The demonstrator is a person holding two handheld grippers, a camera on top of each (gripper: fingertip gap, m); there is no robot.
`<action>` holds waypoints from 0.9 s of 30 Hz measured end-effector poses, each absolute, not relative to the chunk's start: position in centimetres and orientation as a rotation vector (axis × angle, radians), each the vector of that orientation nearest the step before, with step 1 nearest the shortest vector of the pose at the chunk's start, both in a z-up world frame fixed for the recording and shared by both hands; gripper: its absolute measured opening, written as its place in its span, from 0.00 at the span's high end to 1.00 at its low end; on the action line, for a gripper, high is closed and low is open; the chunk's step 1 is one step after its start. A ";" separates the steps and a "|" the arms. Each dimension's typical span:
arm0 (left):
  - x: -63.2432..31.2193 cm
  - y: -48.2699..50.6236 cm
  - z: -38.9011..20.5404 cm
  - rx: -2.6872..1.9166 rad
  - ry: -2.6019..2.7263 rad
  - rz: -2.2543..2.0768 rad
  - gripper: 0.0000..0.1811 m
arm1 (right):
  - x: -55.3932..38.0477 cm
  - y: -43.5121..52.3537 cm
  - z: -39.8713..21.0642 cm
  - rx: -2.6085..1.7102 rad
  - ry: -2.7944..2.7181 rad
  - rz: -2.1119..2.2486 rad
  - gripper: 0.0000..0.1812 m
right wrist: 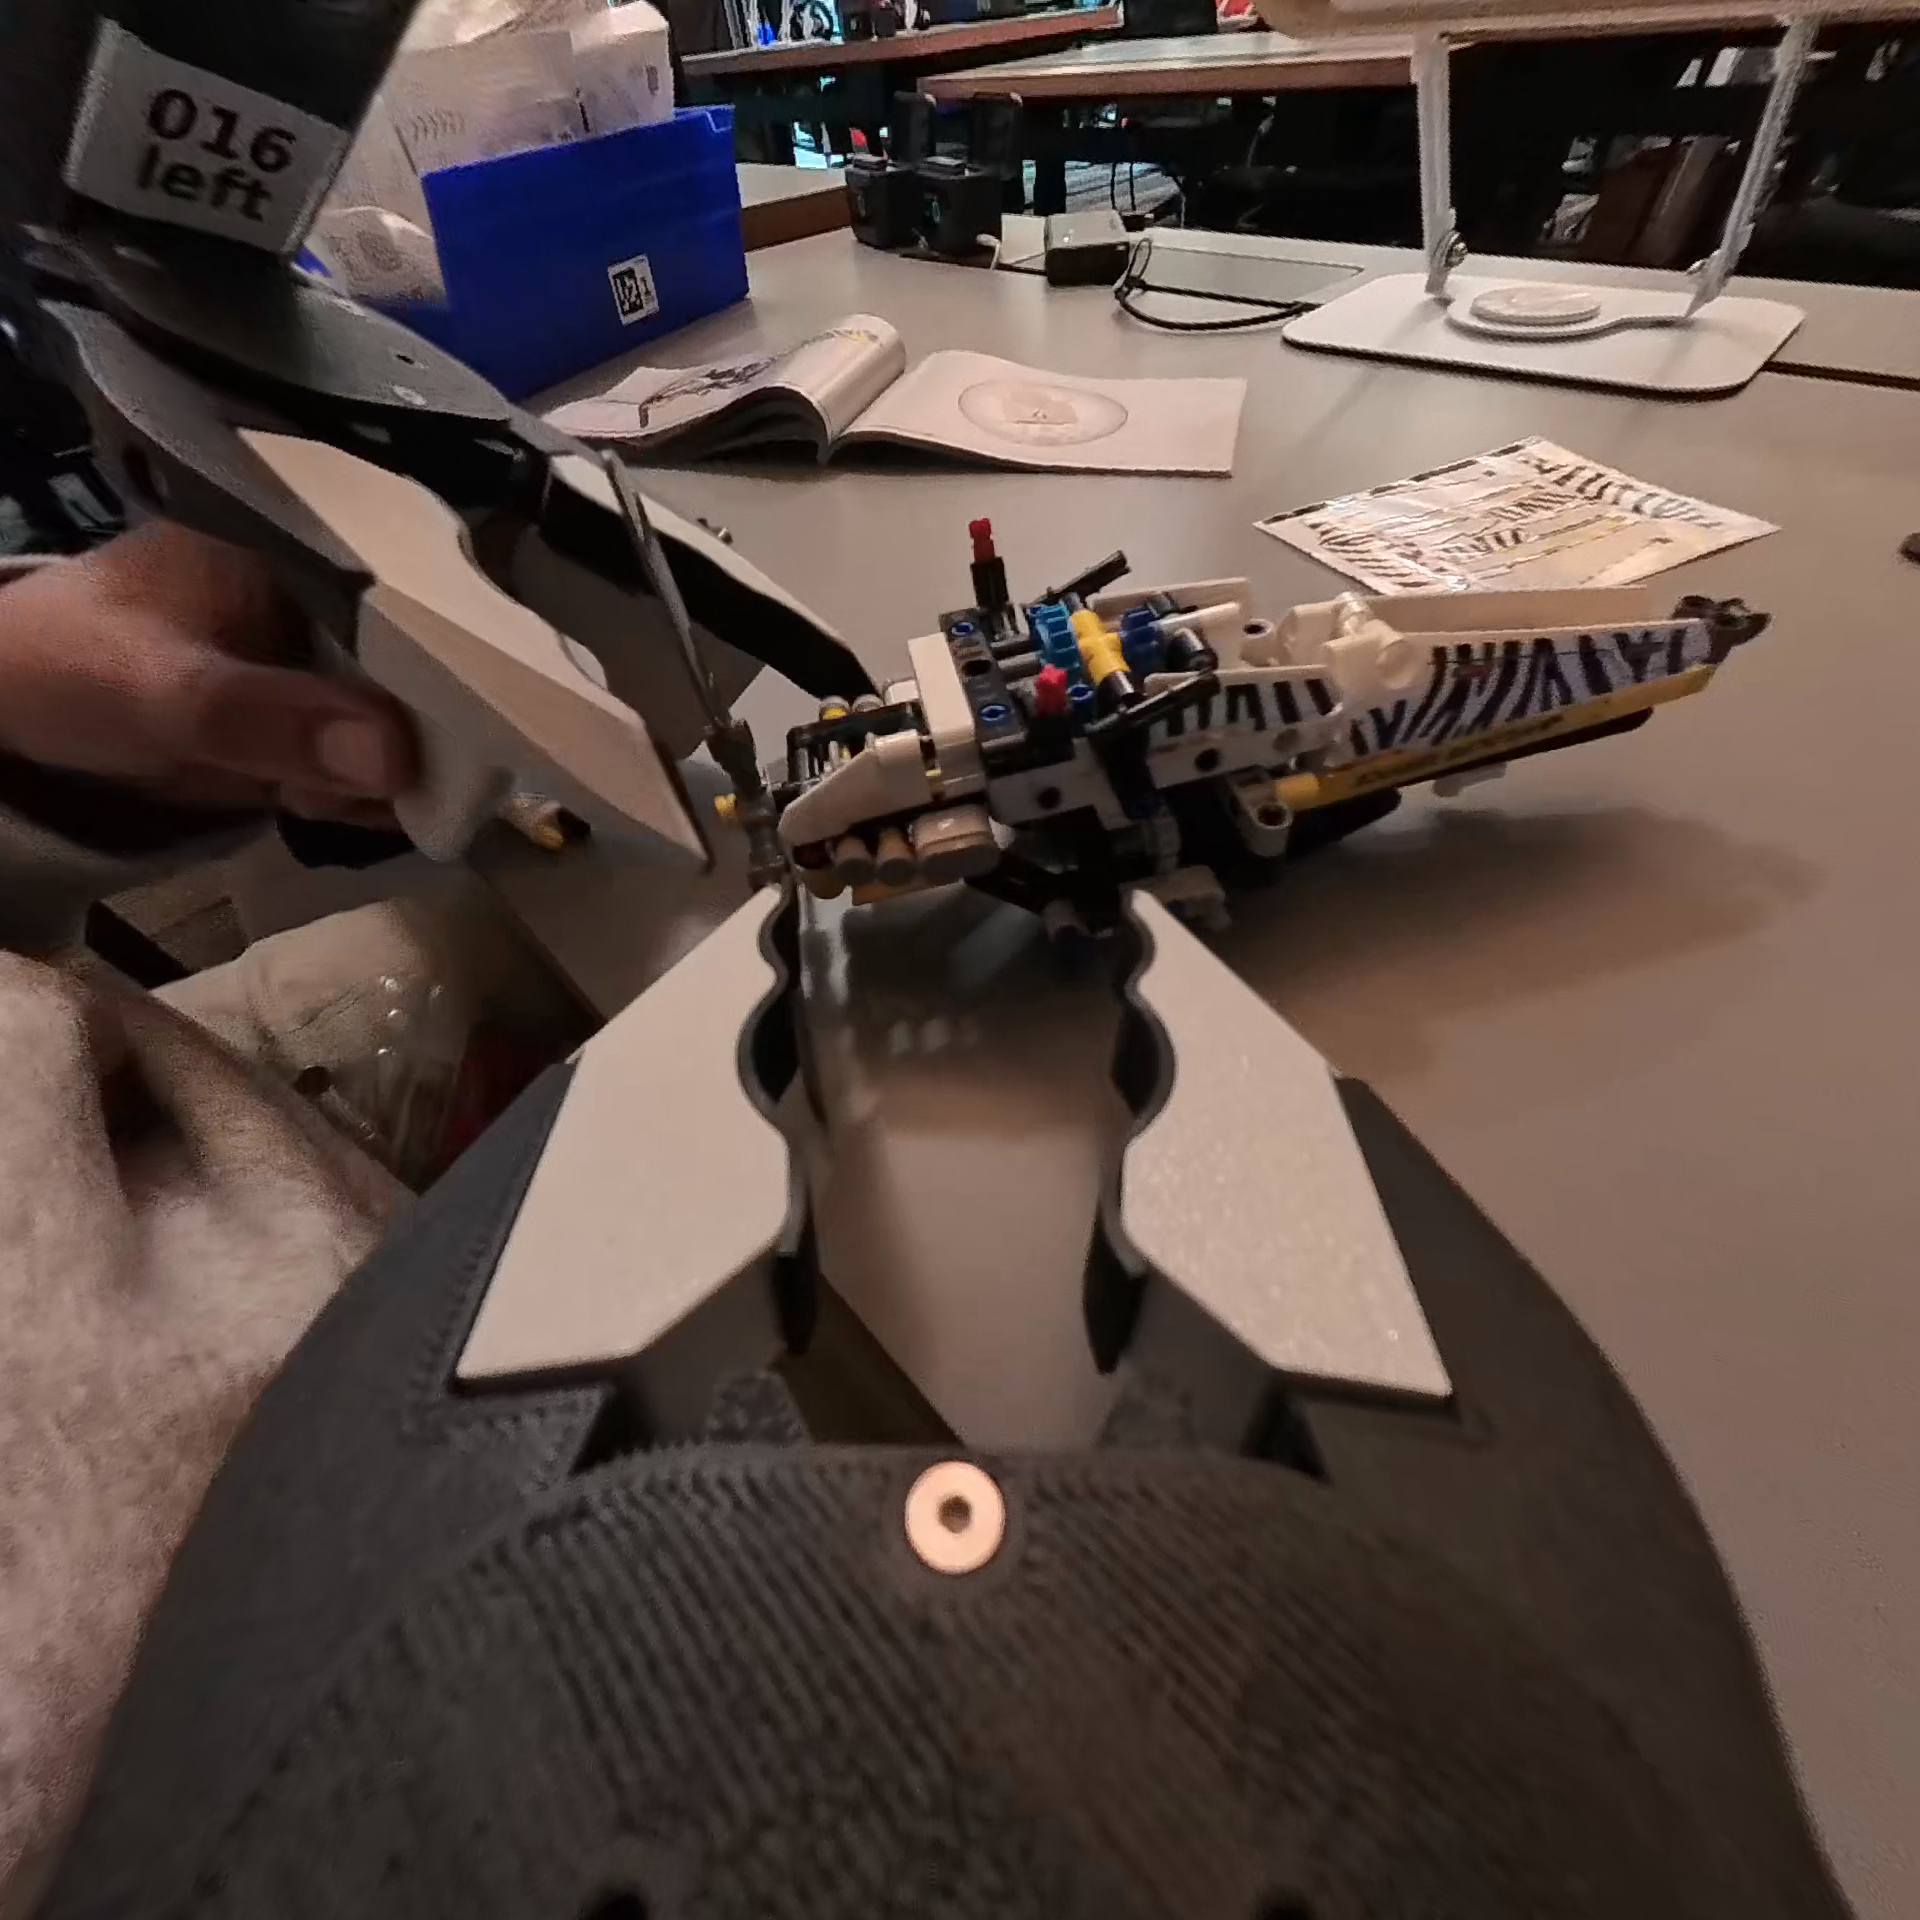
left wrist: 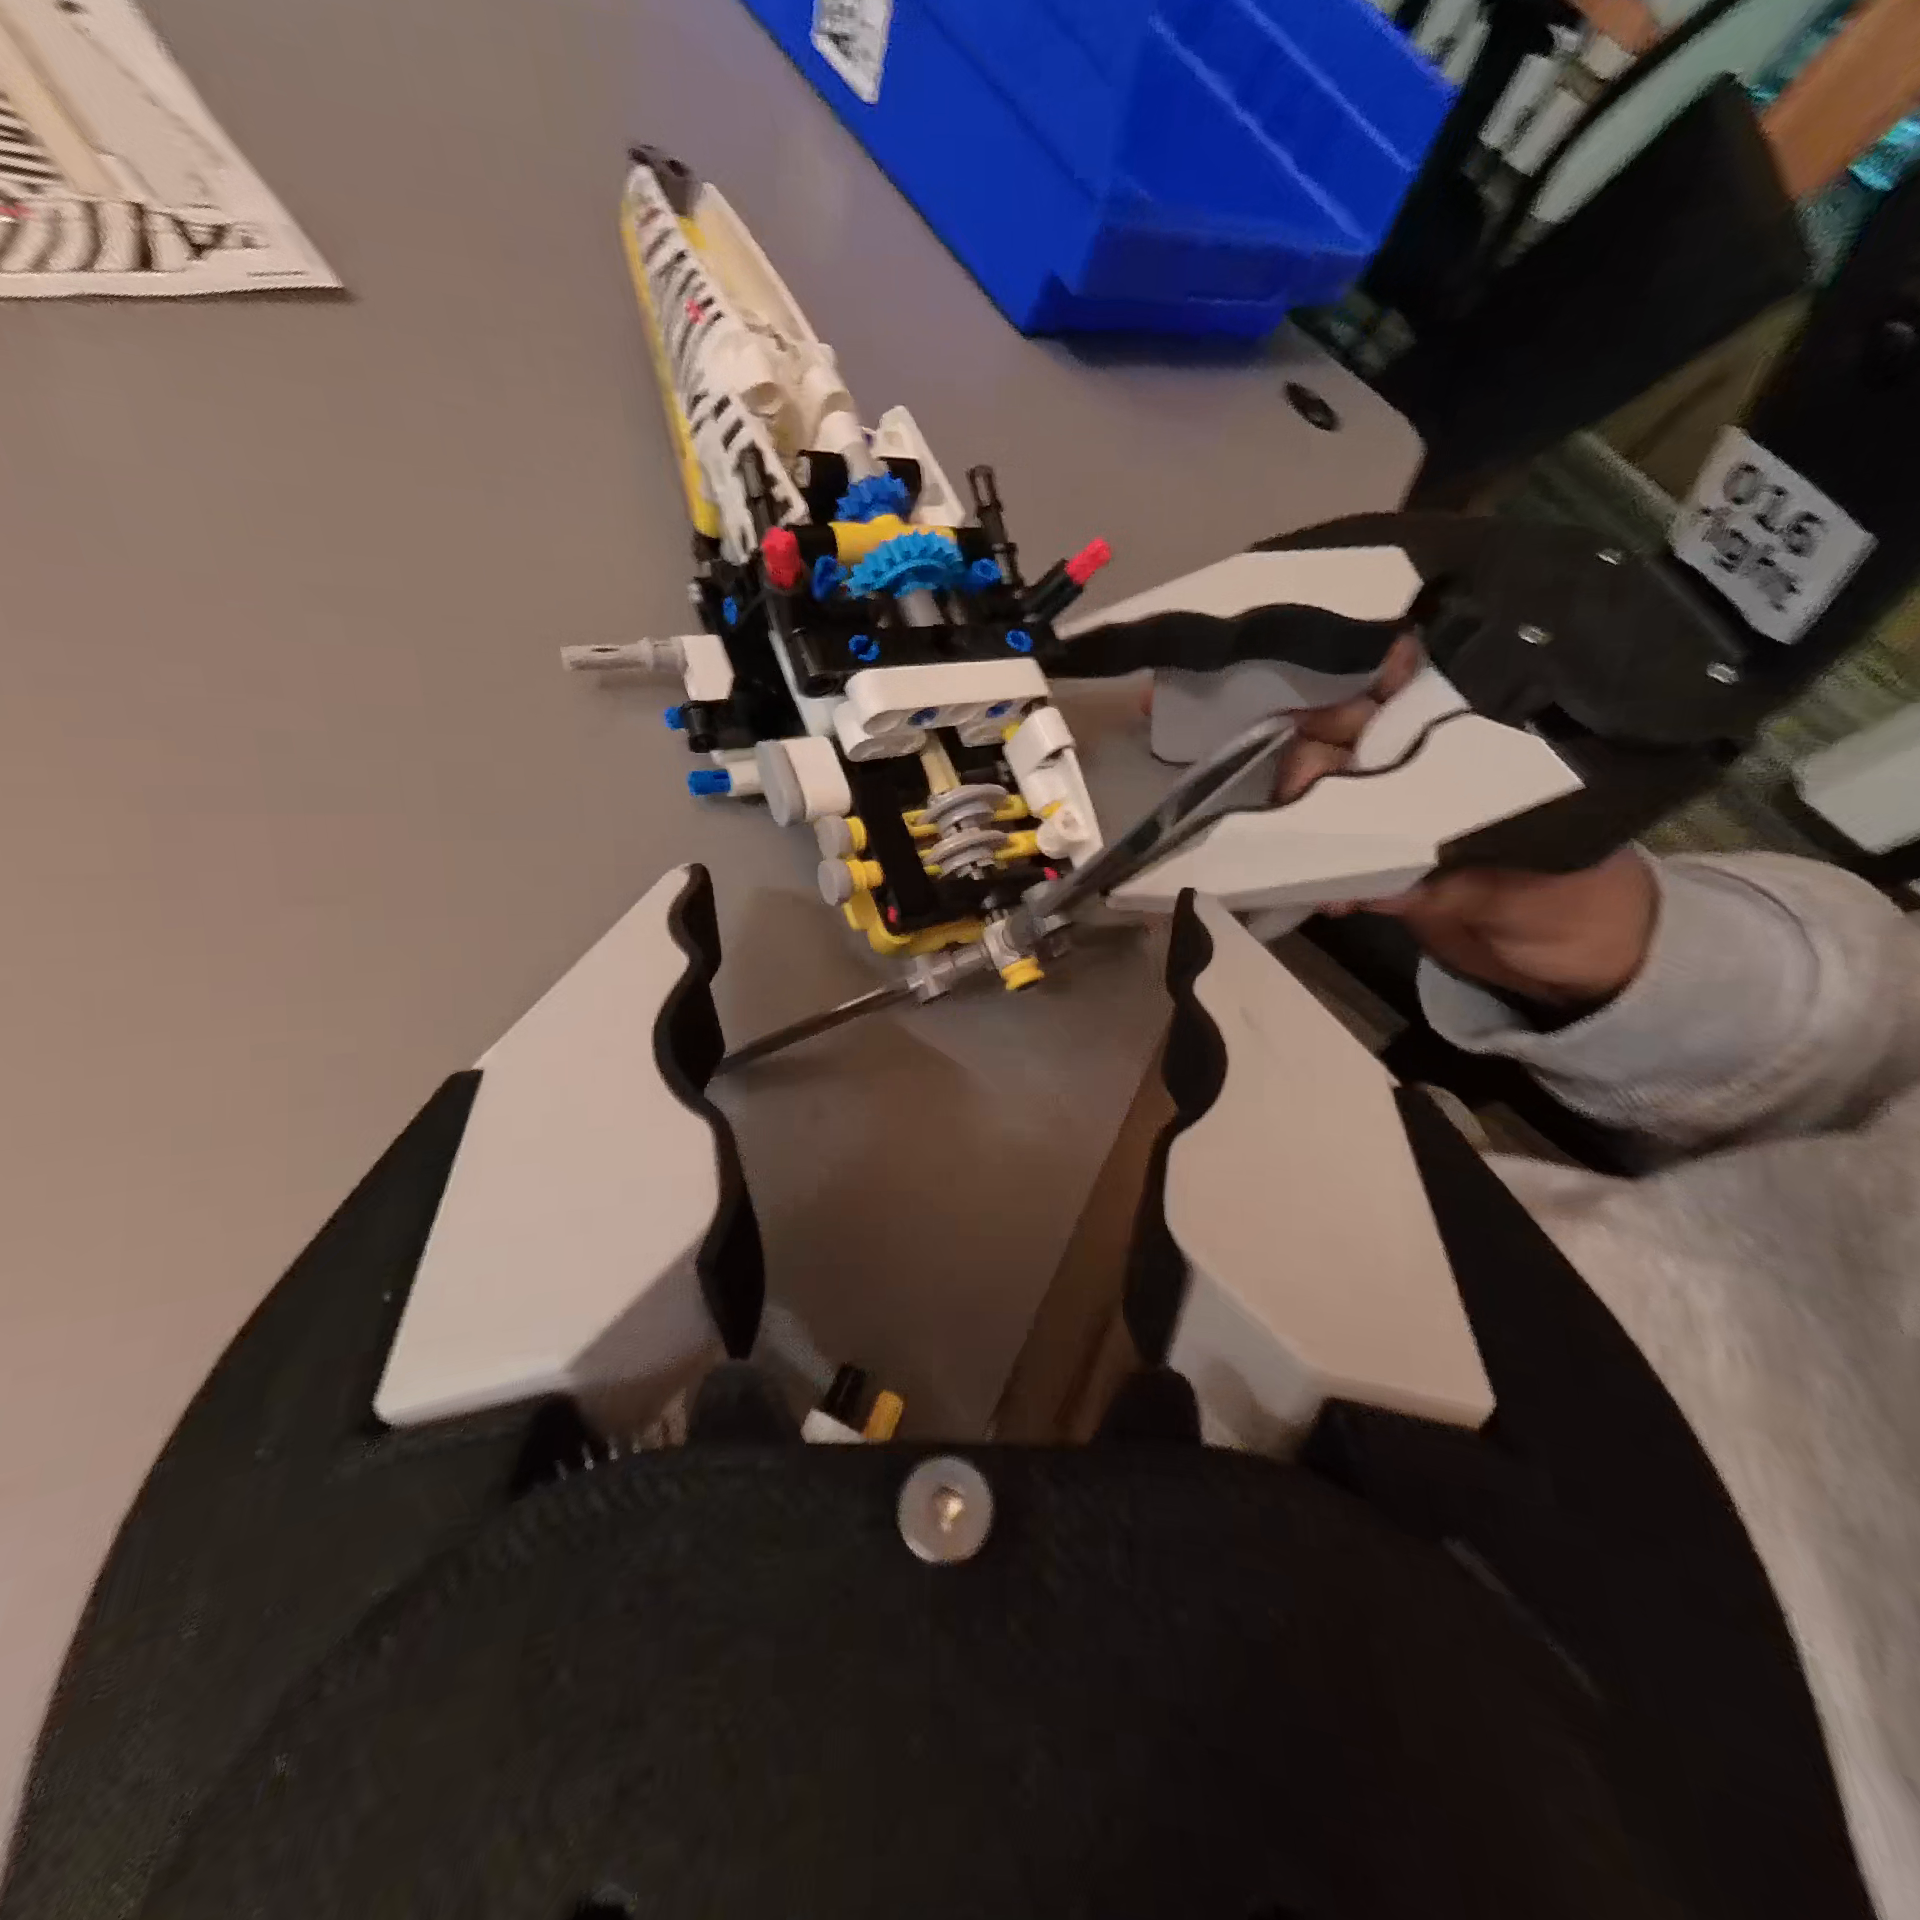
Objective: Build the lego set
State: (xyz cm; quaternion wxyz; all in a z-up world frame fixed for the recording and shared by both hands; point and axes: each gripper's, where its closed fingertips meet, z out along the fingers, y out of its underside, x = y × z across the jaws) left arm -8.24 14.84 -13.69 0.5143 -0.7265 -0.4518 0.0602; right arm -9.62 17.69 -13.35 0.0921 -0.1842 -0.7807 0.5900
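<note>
i have both tools, left (left wrist: 940,935) and right (right wrist: 951,914), spread around the model (left wrist: 894,665) nose on the table (left wrist: 312,623), fitting its thin rods (left wrist: 821,1023); next needs careful pinching.

A grey table (right wrist: 1558,1039) carries the part-built lego model (right wrist: 1195,748) near its middle; a striped sticker sheet (right wrist: 1517,530) lies to the right; farther off, an open instruction booklet (right wrist: 935,405); a blue bin (right wrist: 582,249) far left; a white stand base (right wrist: 1538,332) far right.
</note>
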 end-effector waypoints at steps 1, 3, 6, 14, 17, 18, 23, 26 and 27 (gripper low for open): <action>-8.5 14.7 -13.9 -1.738 -1.122 0.191 0.53 | -9.5 17.5 -13.4 -0.540 -2.321 1.752 0.68; -8.9 14.5 -13.8 -1.715 -1.154 0.261 0.53 | -9.4 17.1 -13.6 -0.516 -2.321 1.742 0.69; -9.0 14.8 -13.8 -1.711 -1.160 0.267 0.59 | -9.1 16.8 -13.6 -0.465 -2.310 1.733 0.73; -8.7 15.3 -13.9 -1.717 -1.134 0.196 0.71 | -8.9 16.5 -13.6 -0.426 -2.310 1.725 0.78; -8.7 15.3 -13.9 -1.716 -1.131 0.192 0.71 | -8.8 16.4 -13.6 -0.422 -2.311 1.726 0.79; -8.7 15.3 -13.9 -1.716 -1.129 0.190 0.71 | -8.9 16.4 -13.6 -0.423 -2.310 1.726 0.79; -8.7 15.3 -13.9 -1.716 -1.128 0.186 0.72 | -8.9 16.4 -13.6 -0.431 -2.316 1.729 0.78; -8.7 15.4 -13.9 -1.714 -1.131 0.185 0.71 | -8.9 16.6 -13.7 -0.430 -2.314 1.714 0.78; -8.7 15.4 -13.9 -1.706 -1.134 0.177 0.71 | -9.1 16.8 -13.7 -0.431 -2.313 1.696 0.76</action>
